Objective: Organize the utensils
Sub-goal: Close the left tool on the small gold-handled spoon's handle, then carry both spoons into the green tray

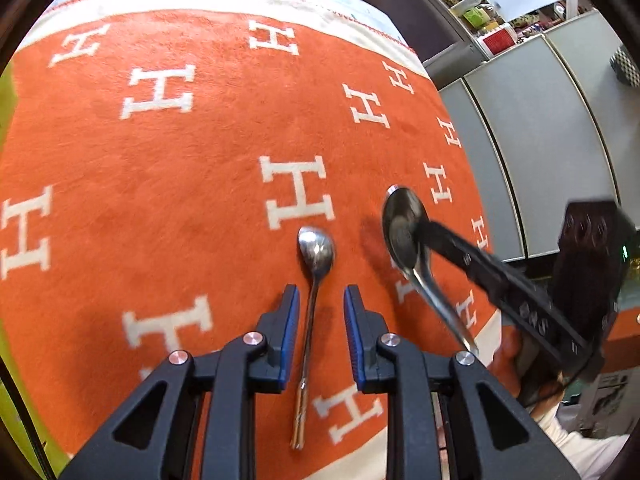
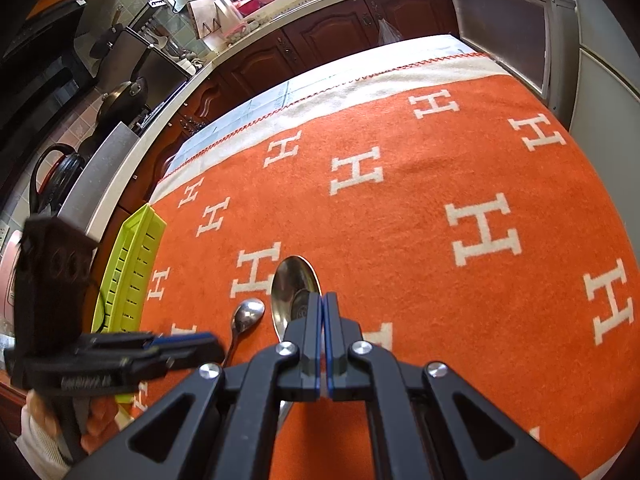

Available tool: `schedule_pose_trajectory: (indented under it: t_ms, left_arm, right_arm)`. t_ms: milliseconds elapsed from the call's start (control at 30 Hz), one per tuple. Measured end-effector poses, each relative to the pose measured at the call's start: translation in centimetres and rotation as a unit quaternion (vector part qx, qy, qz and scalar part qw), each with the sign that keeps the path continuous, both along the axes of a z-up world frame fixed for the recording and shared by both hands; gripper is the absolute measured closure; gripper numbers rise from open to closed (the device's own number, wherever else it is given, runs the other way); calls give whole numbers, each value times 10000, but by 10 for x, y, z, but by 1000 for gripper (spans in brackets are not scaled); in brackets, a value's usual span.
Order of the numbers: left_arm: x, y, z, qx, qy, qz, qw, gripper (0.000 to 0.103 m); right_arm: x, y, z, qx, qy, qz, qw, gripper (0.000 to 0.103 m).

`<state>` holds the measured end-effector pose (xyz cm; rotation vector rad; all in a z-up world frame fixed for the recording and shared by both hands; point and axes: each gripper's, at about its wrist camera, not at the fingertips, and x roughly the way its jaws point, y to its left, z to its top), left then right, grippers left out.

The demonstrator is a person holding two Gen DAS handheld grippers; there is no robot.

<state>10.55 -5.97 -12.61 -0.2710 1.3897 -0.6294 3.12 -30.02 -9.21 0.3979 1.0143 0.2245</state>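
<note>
Left wrist view: my left gripper (image 1: 321, 294) is hovering, fingers apart, straddling the small spoon (image 1: 314, 280) without touching. My right gripper (image 2: 323, 300) is clamping the large spoon (image 2: 290, 284).

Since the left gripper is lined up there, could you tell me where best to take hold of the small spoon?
Grip the small spoon by its thin handle, just below the bowl, coming from above. It lies flat on the orange cloth, handle running between the open left gripper fingers.

An orange woven blanket (image 2: 400, 208) patterned with white H letters and edged in cream covers the table; behind it run dark wooden kitchen cabinets (image 2: 320, 44); a dark frying pan (image 2: 120, 98) sits on the counter at left.
</note>
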Motion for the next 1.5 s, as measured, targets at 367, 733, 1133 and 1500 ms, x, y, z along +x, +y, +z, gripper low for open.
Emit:
schedule_pose_trajectory:
  t_ms: [367,733,1133,1500]
  left_arm:
    - [20,-15,-12,-102,444,238,9987,95]
    - [-15,-70,9,1168,-973,-327,9878,98]
    - [-23,-101,6,1467,-1368,-560,9781,99]
    - [-32,-31,29,423,-1085,179,9930,103]
  right_arm:
    - [-6,-9,-2,66,25,-94,9999,102]
    - [-8,-10,-5,55,47,-121,9999,102]
    - [-11,-9,-4,60,14,-107,9999,102]
    - [-14,9,15,27,-162,121,9998,102]
